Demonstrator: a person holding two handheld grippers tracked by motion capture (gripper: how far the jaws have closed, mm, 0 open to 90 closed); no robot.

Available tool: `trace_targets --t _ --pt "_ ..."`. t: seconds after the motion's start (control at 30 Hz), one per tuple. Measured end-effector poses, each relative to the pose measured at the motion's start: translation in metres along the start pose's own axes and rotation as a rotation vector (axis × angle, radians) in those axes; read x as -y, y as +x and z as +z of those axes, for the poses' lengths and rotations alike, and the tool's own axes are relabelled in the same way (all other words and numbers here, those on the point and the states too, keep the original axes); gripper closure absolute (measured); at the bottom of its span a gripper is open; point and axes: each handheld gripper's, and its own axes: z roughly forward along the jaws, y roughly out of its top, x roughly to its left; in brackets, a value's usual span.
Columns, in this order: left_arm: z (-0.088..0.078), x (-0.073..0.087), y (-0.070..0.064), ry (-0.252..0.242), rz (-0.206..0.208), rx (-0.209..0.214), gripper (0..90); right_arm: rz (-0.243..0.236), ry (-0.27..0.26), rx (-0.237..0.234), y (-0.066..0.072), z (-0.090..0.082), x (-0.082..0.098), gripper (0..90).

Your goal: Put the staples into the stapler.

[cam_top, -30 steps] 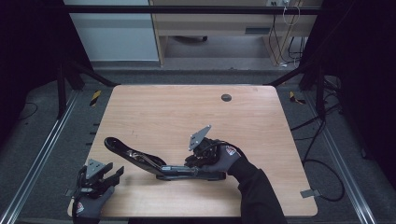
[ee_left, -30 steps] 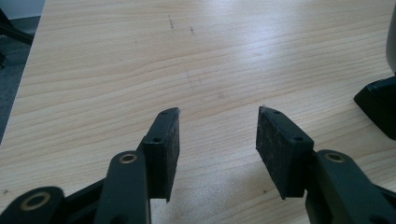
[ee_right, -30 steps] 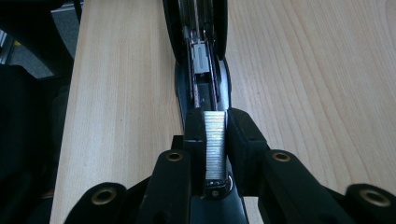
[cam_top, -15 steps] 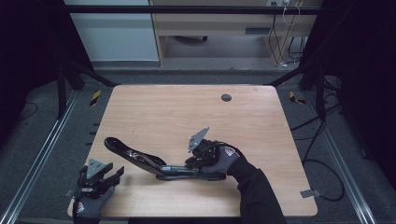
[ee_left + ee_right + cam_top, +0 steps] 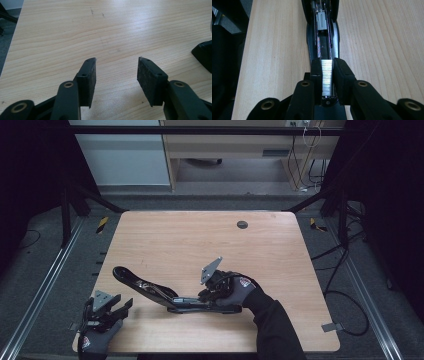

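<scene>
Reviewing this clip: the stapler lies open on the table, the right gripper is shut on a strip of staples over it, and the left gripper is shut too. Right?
Not quite. The left gripper is open, its jaws apart over bare table, as the left gripper view shows. The rest holds: the right gripper is shut on the strip of staples over the open stapler.

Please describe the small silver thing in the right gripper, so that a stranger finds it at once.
On the wooden table lies an opened black stapler. Above its channel, the right gripper pinches a strip of staples, the one shiny ribbed bar among black parts.
</scene>
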Motion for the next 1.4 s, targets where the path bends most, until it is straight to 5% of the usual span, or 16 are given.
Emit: trace_targets --t 1.07,1.4 --pt "0.000 0.000 0.000 -0.001 0.003 -0.003 49.3 0.000 0.007 0.015 0.001 -0.001 0.001 75.2" --pt "-0.003 -0.001 -0.001 -0.024 -0.014 -0.001 48.2 0.054 -0.083 0.098 0.005 -0.014 -0.003 69.9"
